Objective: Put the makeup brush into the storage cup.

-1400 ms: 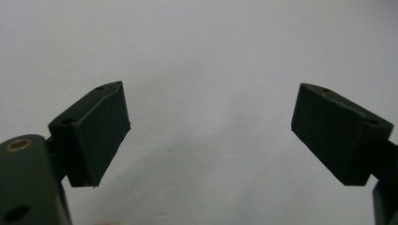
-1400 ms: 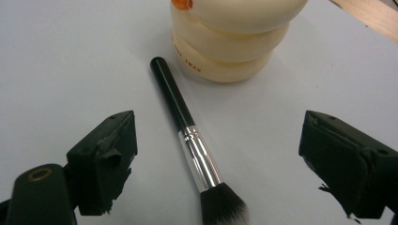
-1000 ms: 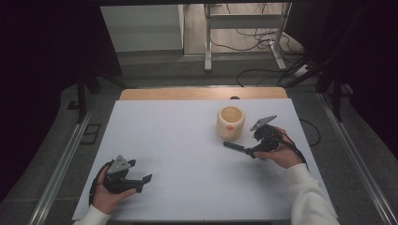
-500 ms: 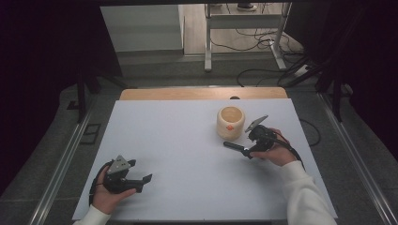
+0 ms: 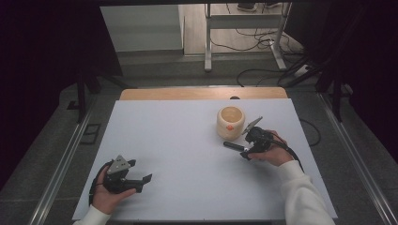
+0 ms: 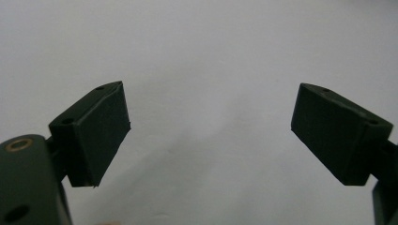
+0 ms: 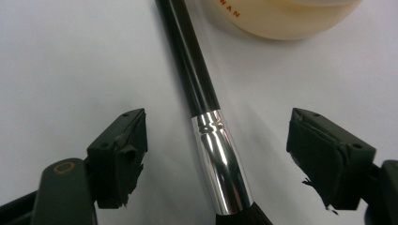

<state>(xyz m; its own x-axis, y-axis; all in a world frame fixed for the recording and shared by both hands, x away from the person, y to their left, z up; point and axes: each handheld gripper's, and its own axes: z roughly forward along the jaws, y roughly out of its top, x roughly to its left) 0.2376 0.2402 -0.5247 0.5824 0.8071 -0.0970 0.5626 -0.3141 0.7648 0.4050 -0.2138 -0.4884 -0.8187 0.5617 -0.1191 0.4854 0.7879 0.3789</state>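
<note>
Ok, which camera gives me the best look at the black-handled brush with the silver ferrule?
The right gripper view: the black-handled brush with the silver ferrule lies between that gripper's open jaws, handle and ferrule sharp. The high view shows just its dark handle end poking out beside the right gripper.

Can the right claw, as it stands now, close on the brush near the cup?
Probably yes. The right claw is open, and the brush lies on the table between its jaws, nothing blocking either side. The cup sits just beyond.

right claw (image 5: 240, 151) shifted slightly leftward, lower over brush (image 7: 205, 101)
</note>
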